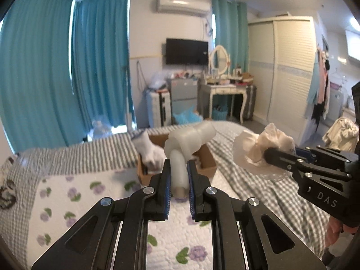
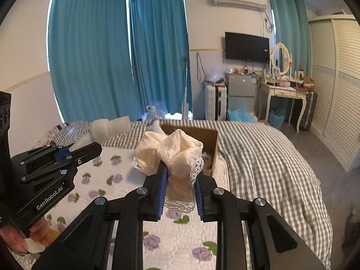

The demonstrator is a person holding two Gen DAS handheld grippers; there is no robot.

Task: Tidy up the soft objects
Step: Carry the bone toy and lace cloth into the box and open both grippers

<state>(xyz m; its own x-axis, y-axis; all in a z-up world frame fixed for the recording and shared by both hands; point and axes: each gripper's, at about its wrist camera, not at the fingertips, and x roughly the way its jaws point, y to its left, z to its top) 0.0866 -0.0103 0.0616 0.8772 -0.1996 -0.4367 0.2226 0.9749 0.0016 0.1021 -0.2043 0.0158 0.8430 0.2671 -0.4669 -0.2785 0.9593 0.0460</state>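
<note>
Left wrist view: we see the left gripper [image 1: 178, 168] at 6 o'clock, its jaws clamped on a white foam piece [image 1: 187, 144] that rises from between the blue pads toward 12 o'clock and bends right at its top. Directly behind the foam sits an open cardboard box [image 1: 208, 159] on the bed [image 1: 258, 180]; a white soft item [image 1: 149, 150] rests in the box's left end. At 3 o'clock the right gripper [image 1: 270, 155] enters the frame, closed on a cream lace-trimmed cloth [image 1: 258, 150] held in the air above the checked cover, right of the box.

Right wrist view: we see the right gripper [image 2: 180, 177] at 6 o'clock, its jaws pressed together on the cream lace-trimmed cloth [image 2: 171, 150], which bunches upward above the fingertips and hides part of the cardboard box [image 2: 213, 144]. The box lies at the center of the frame on the bed [image 2: 270, 157]. At 9 o'clock the left gripper [image 2: 87, 147] holds the white foam piece [image 2: 108, 128] aloft, left of the box, above the floral quilt [image 2: 180, 236].
</note>
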